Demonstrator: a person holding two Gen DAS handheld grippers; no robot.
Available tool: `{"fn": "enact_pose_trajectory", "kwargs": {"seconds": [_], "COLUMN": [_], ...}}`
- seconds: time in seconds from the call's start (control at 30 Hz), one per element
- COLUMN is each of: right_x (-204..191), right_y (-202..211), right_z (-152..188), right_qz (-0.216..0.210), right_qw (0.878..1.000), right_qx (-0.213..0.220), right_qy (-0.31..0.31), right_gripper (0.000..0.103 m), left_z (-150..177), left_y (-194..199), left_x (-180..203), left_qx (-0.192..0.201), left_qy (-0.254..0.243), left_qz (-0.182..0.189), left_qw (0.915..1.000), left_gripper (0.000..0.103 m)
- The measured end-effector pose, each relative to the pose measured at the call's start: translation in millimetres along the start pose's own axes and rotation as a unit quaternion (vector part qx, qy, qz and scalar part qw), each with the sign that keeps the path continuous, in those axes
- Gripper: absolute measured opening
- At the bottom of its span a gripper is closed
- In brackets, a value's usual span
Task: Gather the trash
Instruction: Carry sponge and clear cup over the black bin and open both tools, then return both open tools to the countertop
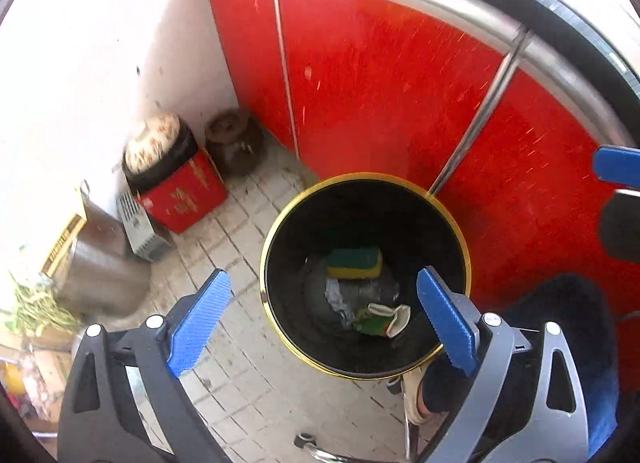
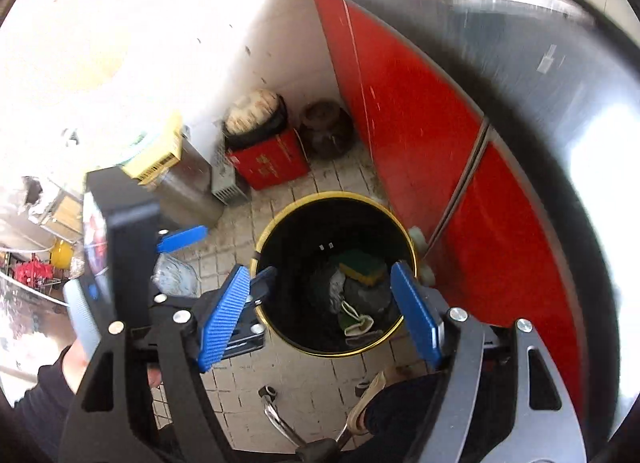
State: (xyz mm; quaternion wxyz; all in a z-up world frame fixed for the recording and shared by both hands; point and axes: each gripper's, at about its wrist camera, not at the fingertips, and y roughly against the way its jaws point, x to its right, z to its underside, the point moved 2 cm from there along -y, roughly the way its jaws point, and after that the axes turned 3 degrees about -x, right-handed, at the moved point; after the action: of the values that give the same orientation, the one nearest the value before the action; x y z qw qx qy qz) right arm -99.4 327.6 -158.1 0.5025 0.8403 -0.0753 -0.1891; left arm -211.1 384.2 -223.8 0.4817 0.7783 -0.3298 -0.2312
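Left tongs (image 1: 322,317) and right tongs (image 2: 322,313) hang above the bin (image 1: 280,231), both apart and empty; a sponge (image 1: 354,261) lies inside the bin.

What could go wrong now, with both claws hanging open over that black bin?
Probably little. The bin already holds a sponge and crumpled wrappers. The left gripper and right gripper are both open and empty. Dipping lower could knock the bin's rim and tip it. A shoe beside the bin could nudge it too.

A red box (image 1: 184,199) and brown jar (image 1: 234,147) stand beside red cabinet doors (image 1: 380,83).
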Motion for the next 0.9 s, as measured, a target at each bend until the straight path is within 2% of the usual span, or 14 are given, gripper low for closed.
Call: {"fn": "enact_pose_trajectory", "kwargs": {"seconds": [0.03,0.07,0.17,0.23,0.3,0.4,0.5,0.57,0.67,0.77,0.83,0.9], "right_x": [-1,1,17,37,61,107,147,174,206,232,242,249], "right_y": [20,37,96,139,177,240,287,319,357,388,396,399], "right_z": [2,4,15,30,48,91,137,178,236,293,320,336], "right_qz": [0.002,0.007,0.037,0.072,0.105,0.175,0.213,0.241,0.279,0.300,0.308,0.314], "right_qw": [1.000,0.999,0.995,0.990,0.982,0.960,0.937,0.916,0.884,0.859,0.849,0.844], "right_qx": [0.019,0.036,0.087,0.120,0.149,0.188,0.208,0.220,0.233,0.238,0.237,0.233], "right_qy": [0.004,0.005,-0.003,-0.024,-0.050,-0.112,-0.182,-0.233,-0.293,-0.340,-0.358,-0.367], "right_gripper": [0.080,0.084,0.084,0.087,0.088,0.090,0.090,0.090,0.090,0.090,0.090,0.090], "left_z": [-4,-8,-20,-28,-37,-47,-50,-49,-39,-26,-14,-6], "left_y": [14,22,61,86,107,136,156,169,180,188,194,197], "left_x": [6,9,35,60,88,146,214,262,330,382,409,425], "left_qx": [0.011,0.018,0.054,0.078,0.099,0.122,0.132,0.142,0.147,0.149,0.144,0.143], "left_qy": [-0.007,-0.014,-0.050,-0.075,-0.100,-0.145,-0.197,-0.237,-0.293,-0.336,-0.358,-0.372], "left_qz": [-0.003,-0.006,-0.006,0.001,0.023,0.071,0.120,0.148,0.176,0.198,0.212,0.218], "left_qw": [0.9999,0.9997,0.9973,0.9942,0.9898,0.9793,0.9639,0.9496,0.9282,0.9085,0.8977,0.8908], "left_gripper": [0.093,0.094,0.095,0.096,0.096,0.096,0.096,0.096,0.096,0.096,0.096,0.096]}}
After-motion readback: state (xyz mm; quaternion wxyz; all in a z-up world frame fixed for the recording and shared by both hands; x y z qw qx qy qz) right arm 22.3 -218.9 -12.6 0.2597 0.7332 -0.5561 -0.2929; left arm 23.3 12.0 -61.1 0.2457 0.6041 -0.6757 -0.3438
